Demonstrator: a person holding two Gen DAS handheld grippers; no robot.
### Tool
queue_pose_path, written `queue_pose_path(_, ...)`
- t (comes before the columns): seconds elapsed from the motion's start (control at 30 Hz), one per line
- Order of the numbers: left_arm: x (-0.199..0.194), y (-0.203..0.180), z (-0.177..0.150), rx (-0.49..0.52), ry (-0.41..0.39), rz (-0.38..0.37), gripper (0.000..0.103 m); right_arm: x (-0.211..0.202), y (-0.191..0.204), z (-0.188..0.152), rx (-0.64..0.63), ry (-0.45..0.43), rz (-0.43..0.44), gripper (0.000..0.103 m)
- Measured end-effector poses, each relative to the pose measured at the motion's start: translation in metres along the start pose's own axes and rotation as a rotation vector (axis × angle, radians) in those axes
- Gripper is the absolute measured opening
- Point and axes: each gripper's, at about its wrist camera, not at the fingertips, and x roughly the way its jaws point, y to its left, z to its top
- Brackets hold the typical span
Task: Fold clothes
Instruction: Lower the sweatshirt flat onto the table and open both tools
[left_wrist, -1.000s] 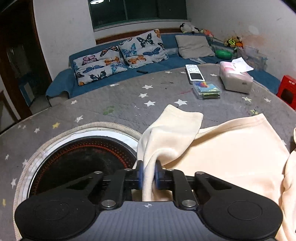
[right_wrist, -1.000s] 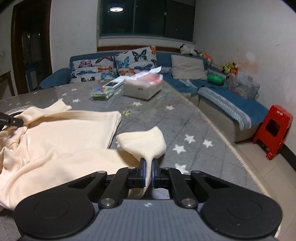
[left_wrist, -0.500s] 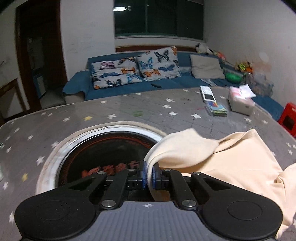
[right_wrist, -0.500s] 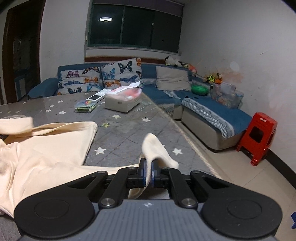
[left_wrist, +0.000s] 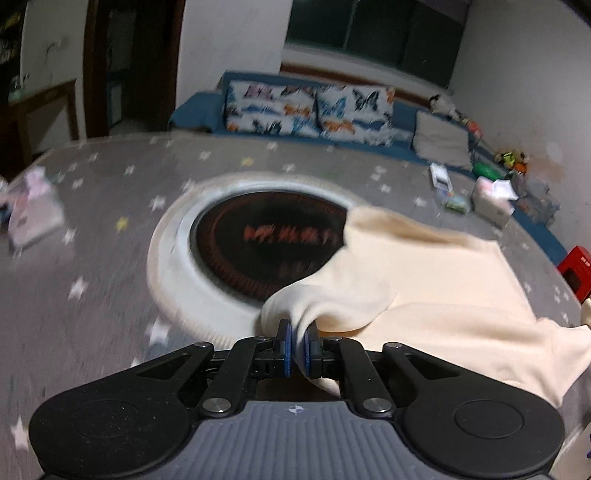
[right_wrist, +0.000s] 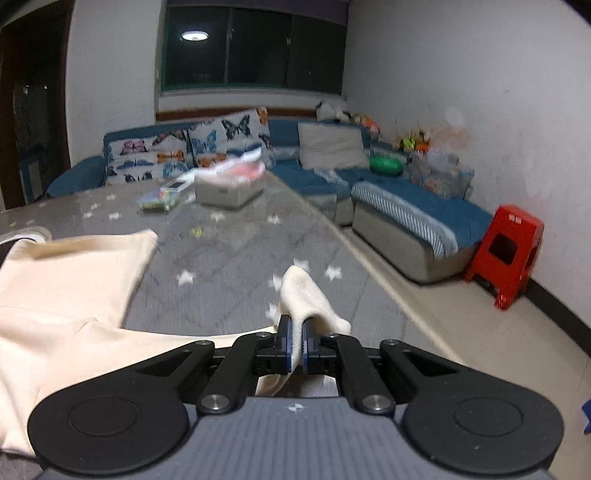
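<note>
In the left wrist view, the left gripper (left_wrist: 297, 341) pinches a bunched fold of the cream garment (left_wrist: 436, 291) between its blue pads; the log of motion shows in the blur, and the jaws are easing open a little with the cloth between them and gripped by the pads. The garment spreads away to the right over the grey star-patterned table cover (left_wrist: 92, 229), and one corner of it laps over the edge of the round black hotplate (left_wrist: 266, 247) set in a pale ring in the middle of the table. A white tissue box (left_wrist: 493, 201) sits near the far right rim, with the blue sofa (left_wrist: 207, 110) and butterfly cushions (left_wrist: 306, 107) behind. In the right wrist view, the right gripper (right_wrist: 295, 345) is clamped tight on a narrow end of the same garment (right_wrist: 74, 280), a cuff-like tip poking up past the pads, near the table's right edge. The rest lies flat to the left. A red stool (right_wrist: 506, 254) stands on the floor by the wall.
</note>
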Motion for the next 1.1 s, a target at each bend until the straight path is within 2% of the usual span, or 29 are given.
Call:
queue_pose_path(0.1, -0.003, 0.003, -0.006, -0.004, 0.004, 0.014, 0.014, 0.005, -0.004, -0.006, 0.01, 0.03, -0.008, 0.008)
queue_pose_path(0.13, -0.005, 0.003, -0.007, -0.001, -0.002, 0.014, 0.015, 0.007, -0.005, -0.007, 0.013, 0.039, -0.012, 0.014)
queue_pose_path(0.17, -0.008, 0.002, -0.007, 0.008, -0.009, 0.013, 0.019, 0.007, -0.007, -0.008, 0.013, 0.046, -0.018, 0.021)
queue_pose_path(0.3, -0.021, -0.008, -0.008, 0.068, -0.052, 0.021, 0.037, 0.006, -0.013, -0.009, 0.019, 0.043, -0.033, 0.026)
queue_pose_path(0.37, -0.027, -0.013, -0.008, 0.081, -0.069, 0.013, 0.048, 0.005, -0.012, -0.007, 0.014, 0.032, -0.035, 0.033)
queue_pose_path(0.4, -0.03, -0.016, -0.007, 0.088, -0.078, 0.002, 0.049, 0.005, -0.011, -0.005, 0.008, 0.028, -0.033, 0.034)
queue_pose_path(0.47, -0.035, -0.022, -0.007, 0.104, -0.093, -0.018, 0.056, 0.007, -0.008, -0.003, -0.004, 0.021, -0.028, 0.045)
queue_pose_path(0.57, -0.037, -0.035, -0.01, 0.138, -0.096, -0.07, 0.058, 0.011, -0.001, -0.002, -0.022, 0.022, -0.019, 0.052)
queue_pose_path(0.77, -0.021, -0.073, -0.025, 0.223, -0.036, -0.175, 0.058, 0.016, 0.007, -0.006, -0.045, 0.042, -0.015, 0.055)
queue_pose_path(0.93, -0.011, -0.096, -0.036, 0.285, -0.002, -0.239, 0.058, 0.011, -0.014, -0.011, -0.017, 0.055, -0.113, 0.057)
queue_pose_path(1.1, -0.005, -0.104, -0.044, 0.316, 0.024, -0.265, 0.058, -0.002, -0.046, -0.021, 0.04, 0.07, -0.226, 0.06)
